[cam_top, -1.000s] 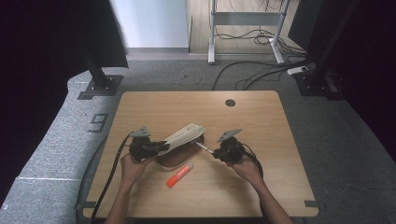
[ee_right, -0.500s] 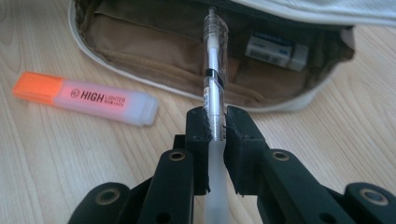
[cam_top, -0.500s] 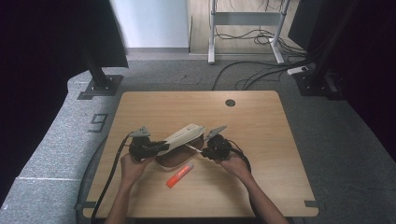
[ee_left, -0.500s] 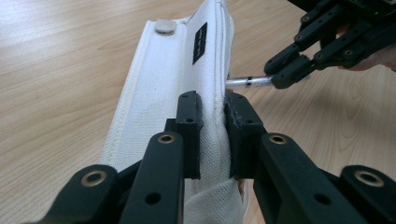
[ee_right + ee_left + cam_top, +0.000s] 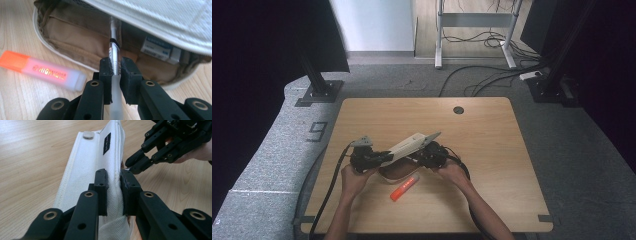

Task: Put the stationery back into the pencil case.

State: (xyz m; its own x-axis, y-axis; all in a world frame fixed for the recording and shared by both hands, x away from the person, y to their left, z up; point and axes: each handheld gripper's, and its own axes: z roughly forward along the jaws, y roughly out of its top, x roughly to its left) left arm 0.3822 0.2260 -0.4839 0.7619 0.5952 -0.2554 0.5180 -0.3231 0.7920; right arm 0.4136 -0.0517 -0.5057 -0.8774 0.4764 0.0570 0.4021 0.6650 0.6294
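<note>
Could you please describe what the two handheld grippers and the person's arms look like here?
Both the left gripper and right gripper are matte black, with jointed links, round rivet holes and blocky fingers. A grey three-cornered plate tops the left one; black cables trail back. The forearms are bare, sleeveless.

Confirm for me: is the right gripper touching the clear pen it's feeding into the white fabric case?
Touching. In the right gripper view, the right gripper has both jaws pressed against the clear pen, no gap either side.

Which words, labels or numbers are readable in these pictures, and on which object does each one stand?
"HIGH", then blurred letters: on the orange highlighter.
"9": painted on the grey floor, left of the table.
Black tag on the white pencil case flap: print too small.
Label on the eraser inside the case: blurred.
Print on the pen in the right gripper: too small.
</note>
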